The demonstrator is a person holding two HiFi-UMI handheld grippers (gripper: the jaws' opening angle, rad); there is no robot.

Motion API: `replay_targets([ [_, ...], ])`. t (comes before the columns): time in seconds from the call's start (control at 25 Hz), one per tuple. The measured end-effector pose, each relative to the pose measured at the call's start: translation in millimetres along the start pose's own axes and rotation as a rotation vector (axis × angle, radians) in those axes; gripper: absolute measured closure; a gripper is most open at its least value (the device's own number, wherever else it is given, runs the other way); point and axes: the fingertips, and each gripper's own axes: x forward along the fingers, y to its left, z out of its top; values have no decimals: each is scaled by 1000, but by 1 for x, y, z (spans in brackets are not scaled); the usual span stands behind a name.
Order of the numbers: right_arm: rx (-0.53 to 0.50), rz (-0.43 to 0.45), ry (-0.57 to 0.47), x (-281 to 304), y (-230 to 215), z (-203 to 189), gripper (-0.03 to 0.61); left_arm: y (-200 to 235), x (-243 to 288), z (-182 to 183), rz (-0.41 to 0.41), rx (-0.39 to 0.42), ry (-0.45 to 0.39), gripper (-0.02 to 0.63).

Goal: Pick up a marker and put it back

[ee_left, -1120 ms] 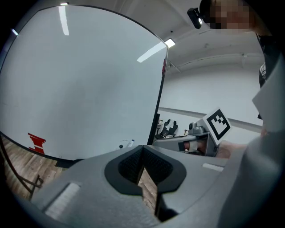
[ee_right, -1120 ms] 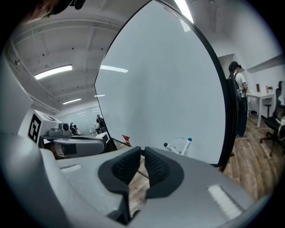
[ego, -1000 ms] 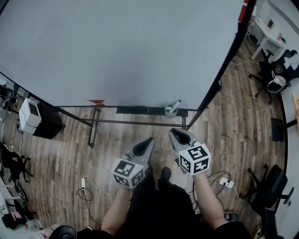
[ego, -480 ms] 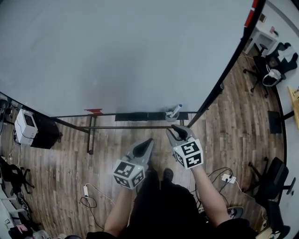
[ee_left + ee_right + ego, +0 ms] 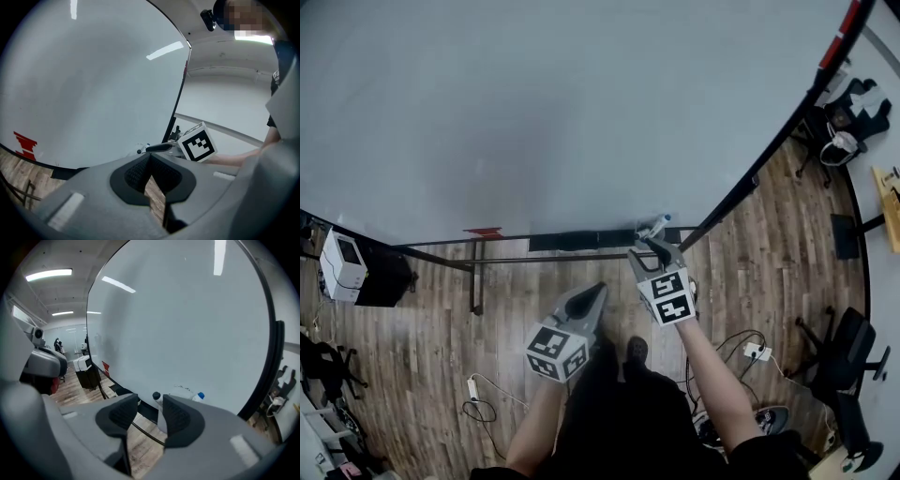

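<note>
R gripper (image 5: pixel 150 403), centre-right of the head view: jaws opening, nothing pinched btwn the pads. Just beyond the gap we see a black-capped marker (image 5: pixel 156 395) standing in a white cup (image 5: pixel 161 418) w/ a blue-capped marker (image 5: pixel 200 396). L gripper (image 5: pixel 149 158), lower left of it: jaws clenched together, empty. Cup sits at the whiteboard (image 5: pixel 581 94) bottom edge, above the wood floor (image 5: pixel 769 234).

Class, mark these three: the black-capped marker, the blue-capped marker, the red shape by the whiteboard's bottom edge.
Black-capped marker (image 5: pixel 156 395): right gripper view, its cap.
Blue-capped marker (image 5: pixel 200 396): right gripper view, its cap.
Red shape (image 5: pixel 24 144): left gripper view, its middle stripe.
</note>
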Motion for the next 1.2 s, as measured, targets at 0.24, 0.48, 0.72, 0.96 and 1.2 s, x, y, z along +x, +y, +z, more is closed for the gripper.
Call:
replay_targets([
  [0.24, -80, -69, 31, 16, -9, -4, 407, 14, 1, -3, -7, -5, 24, 603],
  [0.48, -111, -116, 65, 32, -12, -6, 407, 27, -1, -2, -8, -8, 33, 603],
  [0.72, -73, -148, 101, 39, -20, -14, 427, 34, -4, -1, -7, -5, 40, 603],
  [0.96, -57, -147, 92, 41, -23, -11, 456, 38, -3, 0, -9, -6, 41, 603],
  [1.2, -57, -163, 81, 36, -25, -8, 465, 31, -2, 2, -20, 7, 47, 603],
])
